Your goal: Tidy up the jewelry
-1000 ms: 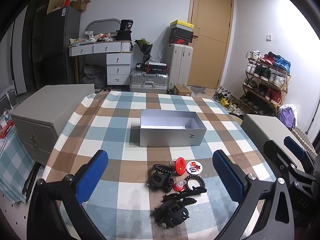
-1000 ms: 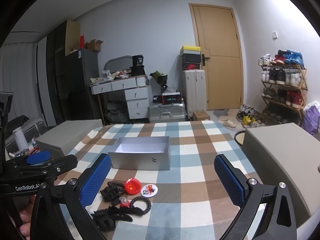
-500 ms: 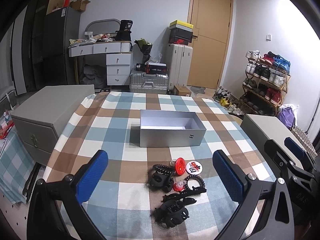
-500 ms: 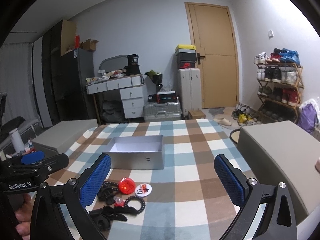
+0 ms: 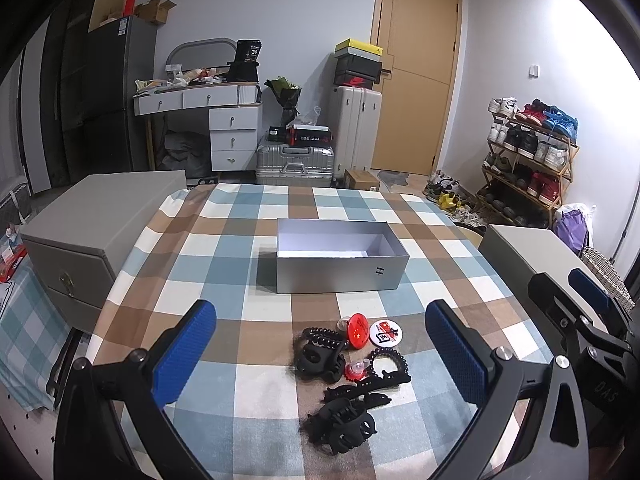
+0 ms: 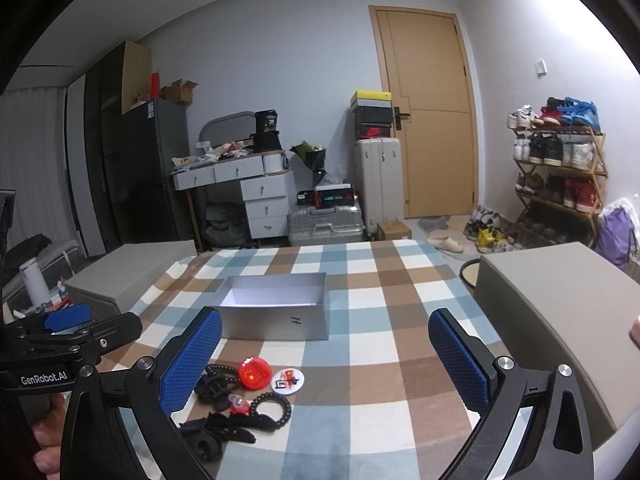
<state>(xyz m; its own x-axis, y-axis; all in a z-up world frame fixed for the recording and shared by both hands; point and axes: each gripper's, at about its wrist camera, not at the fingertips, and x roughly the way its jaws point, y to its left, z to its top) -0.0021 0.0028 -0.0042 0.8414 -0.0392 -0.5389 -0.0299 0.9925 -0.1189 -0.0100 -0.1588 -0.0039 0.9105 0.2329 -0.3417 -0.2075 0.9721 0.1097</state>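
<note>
An open silver box (image 5: pixel 340 256) stands mid-table on the checked cloth; it also shows in the right wrist view (image 6: pixel 276 312). In front of it lies a pile of accessories: a red badge (image 5: pixel 357 330), a white badge (image 5: pixel 386 333), black bead bracelets (image 5: pixel 390 360) and black hair claws (image 5: pixel 344 426). The pile shows low left in the right wrist view, with the red badge (image 6: pixel 255 373) on top. My left gripper (image 5: pixel 320 356) is open and empty above the pile. My right gripper (image 6: pixel 324 364) is open and empty, to the right of the pile.
A grey drawer box (image 5: pixel 96 224) stands at the table's left edge and a grey box (image 6: pixel 560 320) at its right edge. Behind the table are a desk, suitcases (image 5: pixel 296 160), a door and a shoe rack (image 5: pixel 528 160).
The right wrist view has drifted left and tilted up a little, so the box and pile sit farther right in it. The left gripper has hardly moved.
</note>
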